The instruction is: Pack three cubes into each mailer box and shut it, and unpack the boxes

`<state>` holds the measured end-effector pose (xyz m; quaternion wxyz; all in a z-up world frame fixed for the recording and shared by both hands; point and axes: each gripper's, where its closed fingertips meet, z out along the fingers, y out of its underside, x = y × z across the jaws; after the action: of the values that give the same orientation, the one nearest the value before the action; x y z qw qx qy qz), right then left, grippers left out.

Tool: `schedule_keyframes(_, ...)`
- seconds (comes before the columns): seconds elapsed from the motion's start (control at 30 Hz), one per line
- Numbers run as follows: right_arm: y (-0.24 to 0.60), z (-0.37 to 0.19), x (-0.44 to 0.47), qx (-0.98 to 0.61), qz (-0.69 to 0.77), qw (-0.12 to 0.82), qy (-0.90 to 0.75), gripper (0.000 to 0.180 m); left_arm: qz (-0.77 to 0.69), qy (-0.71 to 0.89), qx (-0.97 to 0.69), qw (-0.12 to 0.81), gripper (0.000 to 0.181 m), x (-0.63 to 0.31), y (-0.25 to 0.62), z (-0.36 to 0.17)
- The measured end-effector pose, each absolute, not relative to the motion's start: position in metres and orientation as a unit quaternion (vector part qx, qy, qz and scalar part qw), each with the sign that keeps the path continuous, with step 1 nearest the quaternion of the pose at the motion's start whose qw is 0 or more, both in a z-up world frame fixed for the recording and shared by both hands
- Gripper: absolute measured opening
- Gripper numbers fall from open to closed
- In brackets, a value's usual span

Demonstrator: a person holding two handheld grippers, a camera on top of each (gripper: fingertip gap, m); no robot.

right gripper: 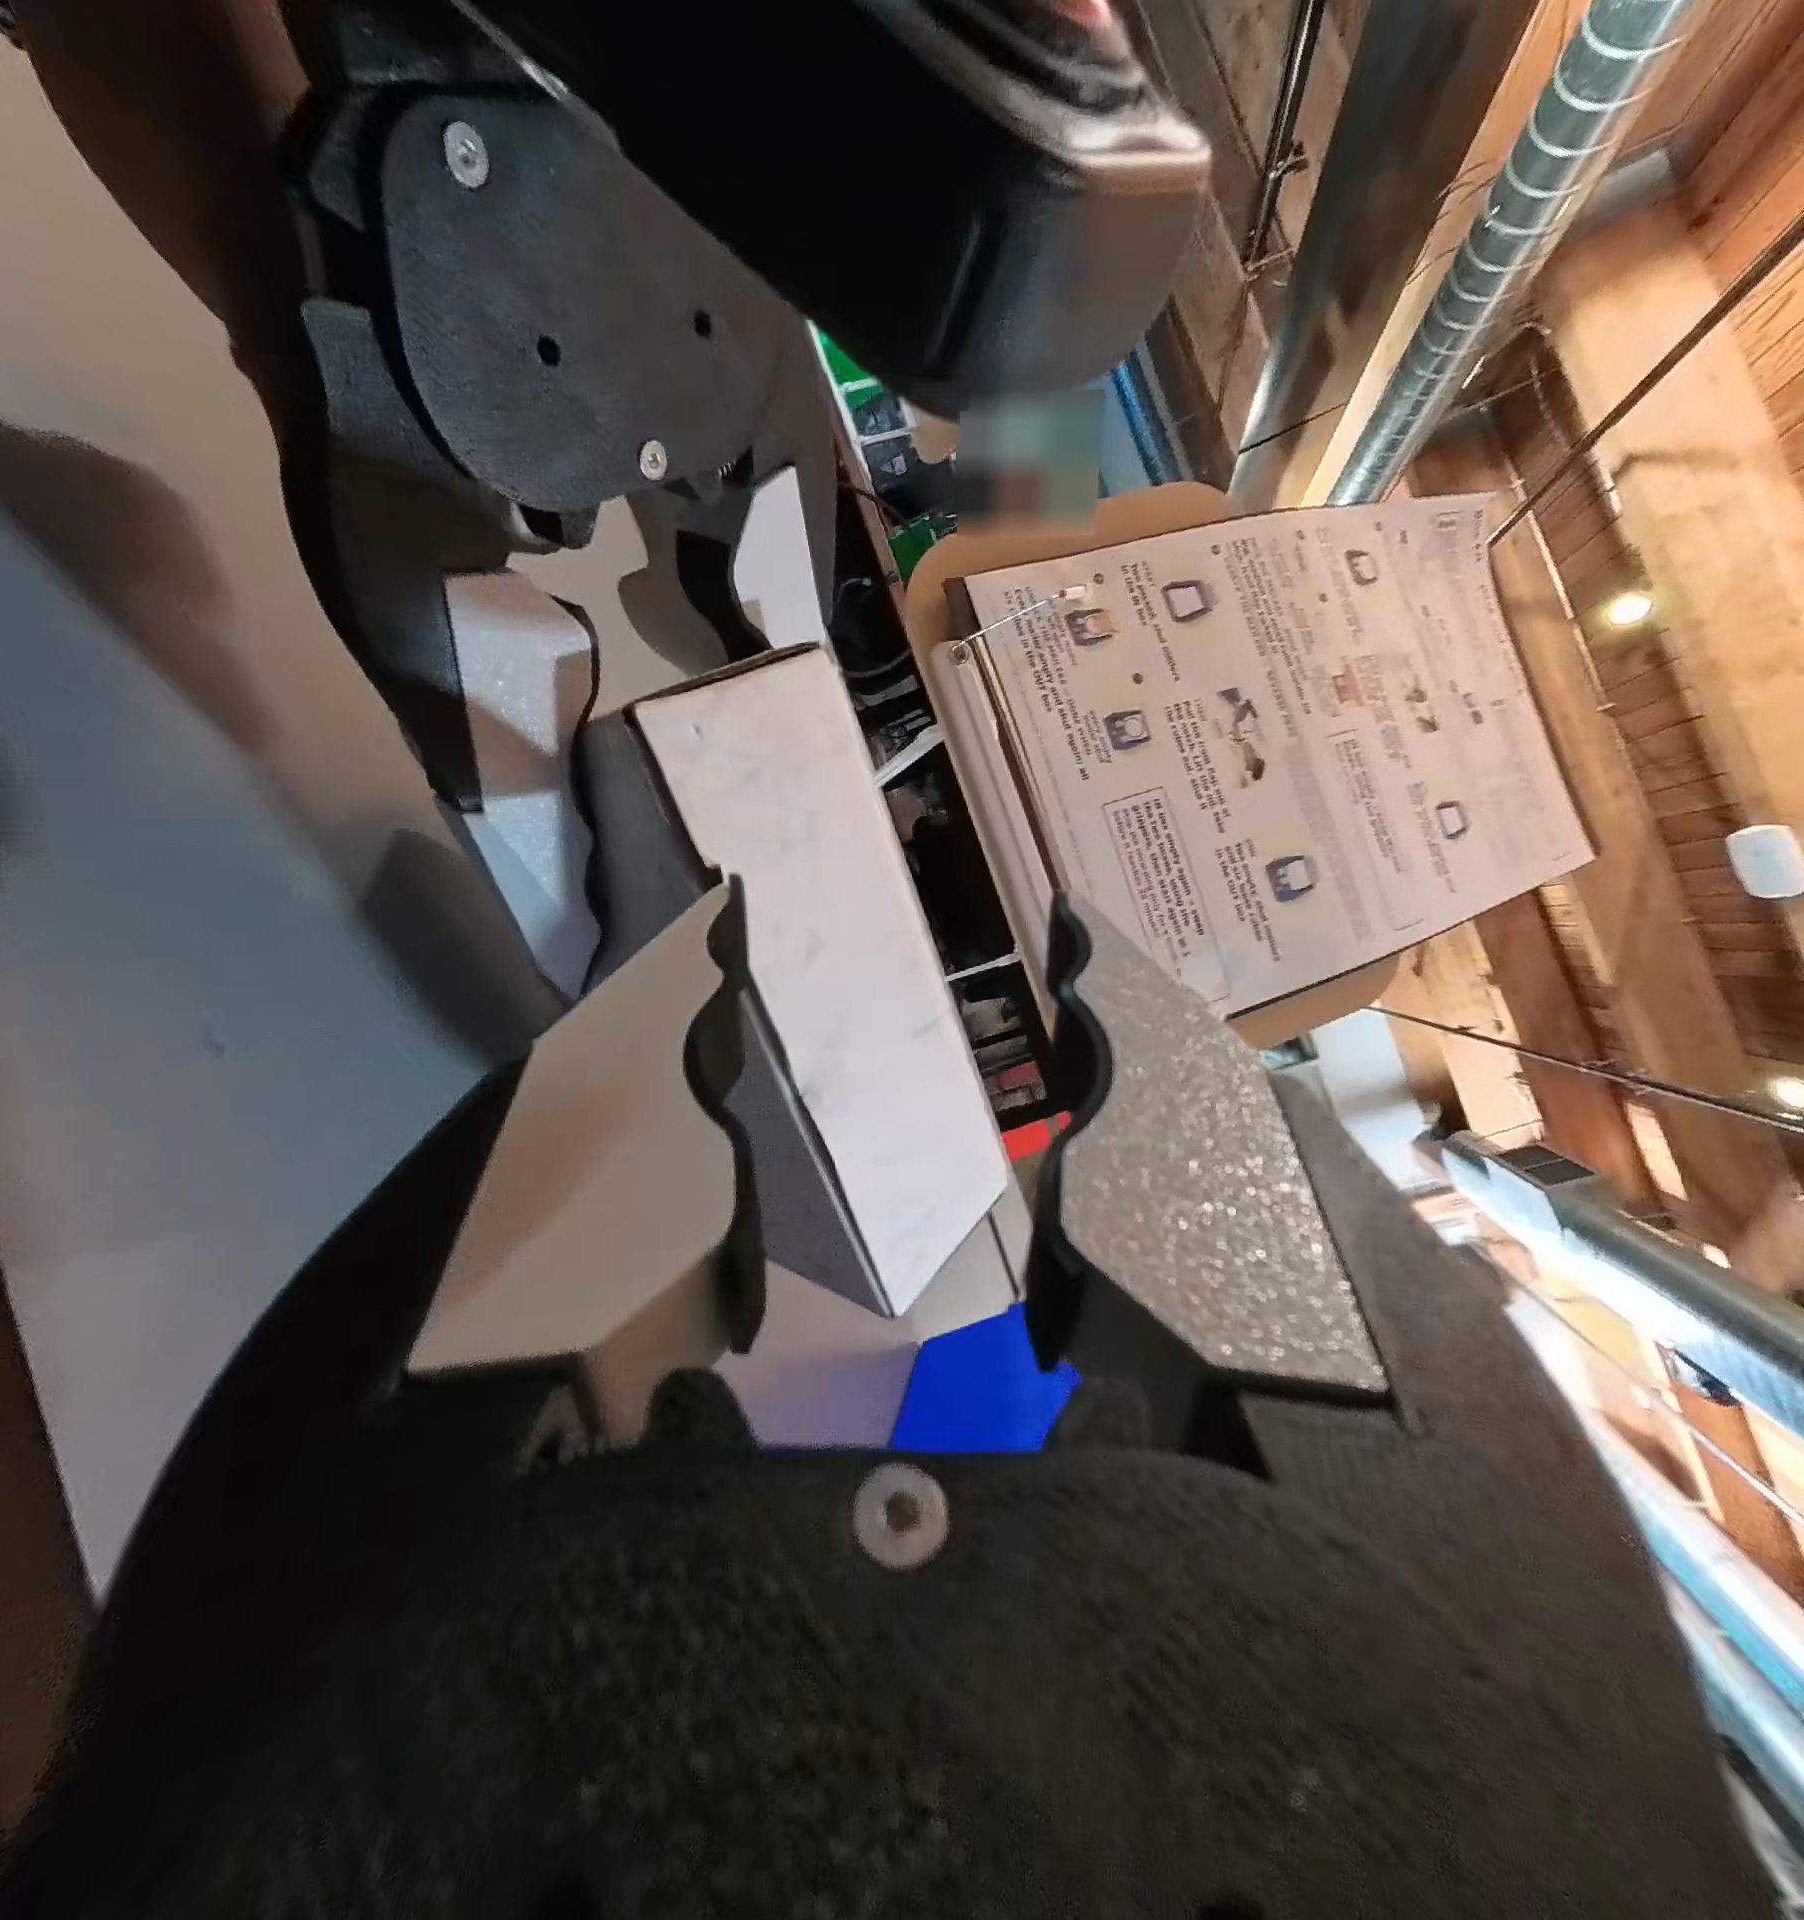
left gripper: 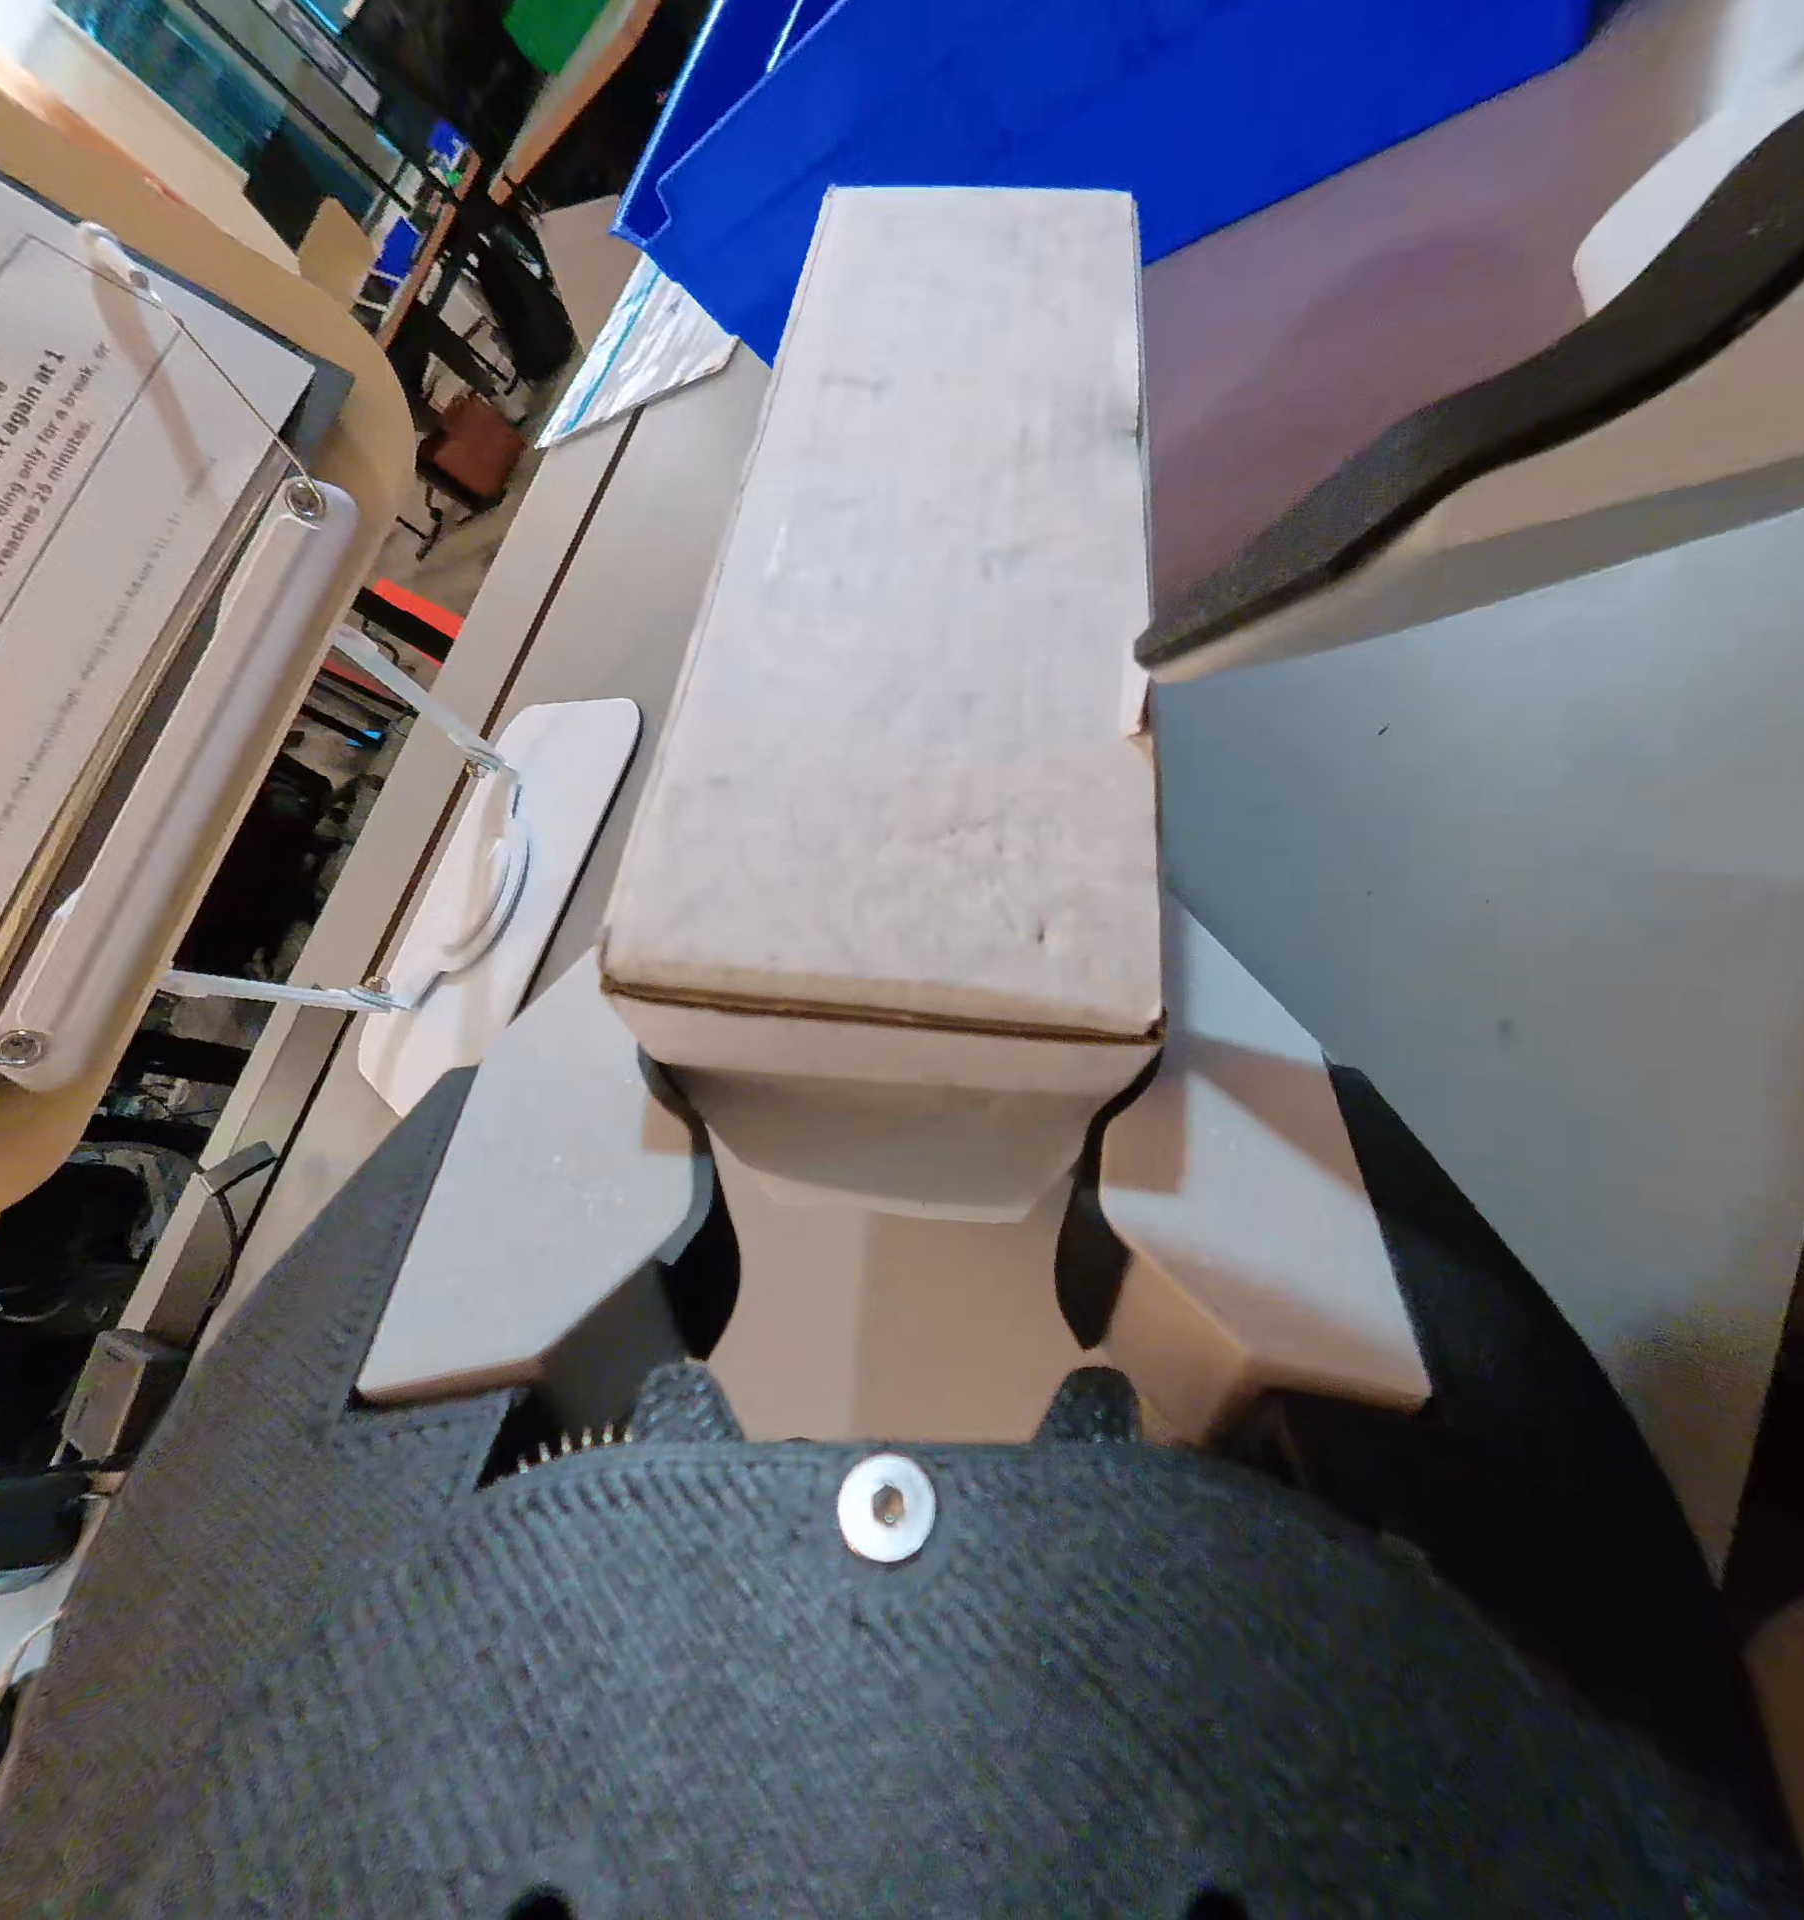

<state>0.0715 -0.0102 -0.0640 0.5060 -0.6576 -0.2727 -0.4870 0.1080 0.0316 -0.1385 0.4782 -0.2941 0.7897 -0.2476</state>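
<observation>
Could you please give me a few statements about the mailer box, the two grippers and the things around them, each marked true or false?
1. The mailer box is shut. True.
2. The left gripper holds the box by one end. True.
3. A red bin stands beyond the box. False: the bin is blue.
4. The right gripper has its jaws clamped tight on the box. False: in the right wrist view its jaws stand apart around the box's other end, with a gap on one side.
5. An instruction sheet sits on a stand near the box. True.
</observation>
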Motion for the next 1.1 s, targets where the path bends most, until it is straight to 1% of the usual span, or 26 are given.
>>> schedule_keyframes(0.27,-0.011,-0.07,0.083,-0.68,-0.464,0.507,-0.254,0.058,-0.265,0.787,-0.313,0.461,0.075,0.108,0.035,-0.14)
schedule_keyframes(0.5,-0.011,-0.069,0.081,-0.667,-0.497,0.481,-0.275,0.057,-0.256,0.789,-0.303,0.47,0.075,0.107,0.032,-0.139)
schedule_keyframes(0.63,-0.011,-0.071,0.077,-0.656,-0.515,0.463,-0.299,0.05,-0.258,0.79,-0.303,0.467,0.075,0.107,0.031,-0.137)
schedule_keyframes(0.8,-0.013,-0.074,0.074,-0.656,-0.512,0.452,-0.322,0.049,-0.232,0.8,-0.276,0.48,0.074,0.104,0.029,-0.136)
schedule_keyframes(0.97,-0.014,-0.072,0.077,-0.653,-0.521,0.446,-0.321,0.04,-0.256,0.801,-0.299,0.451,0.073,0.102,0.024,-0.136)
schedule_keyframes(1.1,-0.016,-0.064,0.08,-0.647,-0.529,0.462,-0.297,0.053,-0.264,0.8,-0.308,0.442,0.073,0.101,0.023,-0.136)
